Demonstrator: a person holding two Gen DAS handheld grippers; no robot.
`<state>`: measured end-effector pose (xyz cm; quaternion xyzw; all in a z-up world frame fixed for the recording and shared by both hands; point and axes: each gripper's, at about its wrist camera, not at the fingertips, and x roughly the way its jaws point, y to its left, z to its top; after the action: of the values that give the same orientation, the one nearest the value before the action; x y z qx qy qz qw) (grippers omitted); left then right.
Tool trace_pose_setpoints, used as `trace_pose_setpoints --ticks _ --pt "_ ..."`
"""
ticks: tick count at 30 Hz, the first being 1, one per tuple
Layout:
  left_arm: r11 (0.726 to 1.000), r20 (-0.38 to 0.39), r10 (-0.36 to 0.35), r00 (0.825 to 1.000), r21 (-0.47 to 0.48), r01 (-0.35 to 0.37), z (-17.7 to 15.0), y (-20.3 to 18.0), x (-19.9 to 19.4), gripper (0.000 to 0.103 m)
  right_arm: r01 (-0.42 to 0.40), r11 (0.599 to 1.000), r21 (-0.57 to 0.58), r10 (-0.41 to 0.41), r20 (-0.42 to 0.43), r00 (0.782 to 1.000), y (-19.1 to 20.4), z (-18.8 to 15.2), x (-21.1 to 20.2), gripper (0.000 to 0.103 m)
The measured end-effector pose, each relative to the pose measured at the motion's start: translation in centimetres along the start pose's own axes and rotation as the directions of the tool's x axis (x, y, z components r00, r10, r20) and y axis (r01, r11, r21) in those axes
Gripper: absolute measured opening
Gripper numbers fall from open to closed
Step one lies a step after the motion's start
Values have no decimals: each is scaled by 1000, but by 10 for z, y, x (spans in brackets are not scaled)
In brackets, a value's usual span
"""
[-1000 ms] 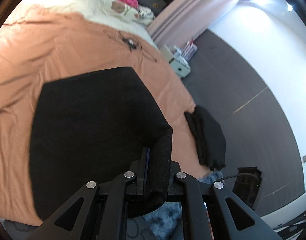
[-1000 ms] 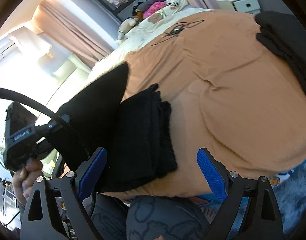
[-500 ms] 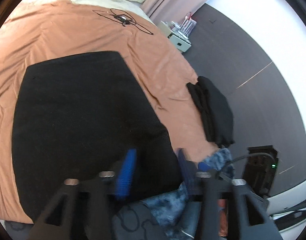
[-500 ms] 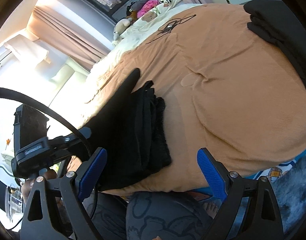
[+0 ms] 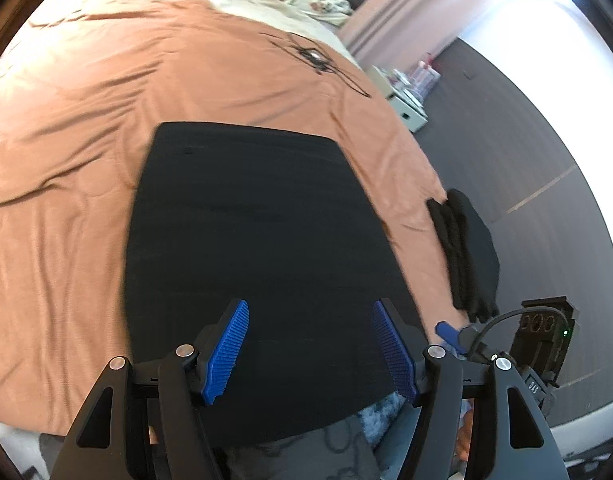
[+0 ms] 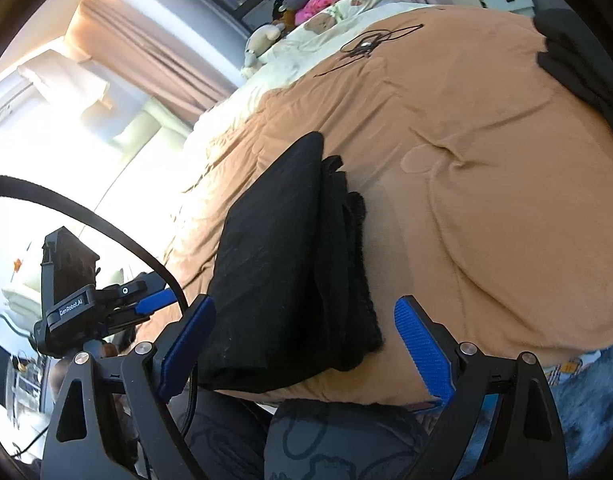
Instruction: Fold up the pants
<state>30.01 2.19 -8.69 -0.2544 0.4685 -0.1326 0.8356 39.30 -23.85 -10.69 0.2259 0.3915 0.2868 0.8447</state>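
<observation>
Lying flat on the orange bedspread (image 5: 86, 184) near its front edge, the black pants (image 5: 258, 248) now read as a tidy folded rectangle. Right wrist view shows the stack edge-on: several layers, the lower ones sticking out a little toward the open bed (not perfectly flush). Judgement: the folding proper looks finished or nearly so; what may remain is squaring those layers or moving the bundle aside.

Left gripper (image 5: 308, 346): blue fingers spread, poised above the near end of the pants, no cloth between them. Its jaws have just been opening, having let go of the fabric edge. Right gripper (image 6: 304, 344): fingers also wide apart, hovering over the near corner of the bundle without pressing it; its jaws have just been narrowing slightly, nothing caught in them.

A second dark folded garment (image 5: 466, 252) lies at the bed's right edge, well apart from the pants (possibly an earlier finished piece, cannot confirm).

Surface: soft, wrinkled spread, so the bundle could shift if dragged. A thin black cable (image 5: 318, 60) lies further up the bed. Beyond it, pale bedding with stuffed toys (image 6: 266, 36) and something pink. Room: peach curtains (image 6: 158, 60), bright window, dark floor (image 5: 506, 140), small white cabinet (image 5: 406, 100).
</observation>
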Motion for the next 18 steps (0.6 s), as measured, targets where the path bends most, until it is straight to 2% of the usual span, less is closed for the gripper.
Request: trace_pose_setpoints --ticks 7,9,11,15,18 --pt "995 -12 72 997 -72 -73 -1 46 -5 67 51 997 -50 -55 -73 996 11 14 32 53" --pt "992 -21 93 995 -84 -95 -1 57 -4 67 76 996 -55 -82 -102 991 6 14 40 36" --pt "989 -34 107 994 -96 -110 -2 68 -1 67 85 995 -43 -91 -144 985 0 9 50 26" --pt "984 -61 122 991 -125 -129 -5 88 10 67 107 994 -32 -111 -159 981 -10 7 58 26" --pt "982 -76 103 992 -151 -113 -7 98 18 67 118 993 -26 -120 -159 980 -18 7 63 26"
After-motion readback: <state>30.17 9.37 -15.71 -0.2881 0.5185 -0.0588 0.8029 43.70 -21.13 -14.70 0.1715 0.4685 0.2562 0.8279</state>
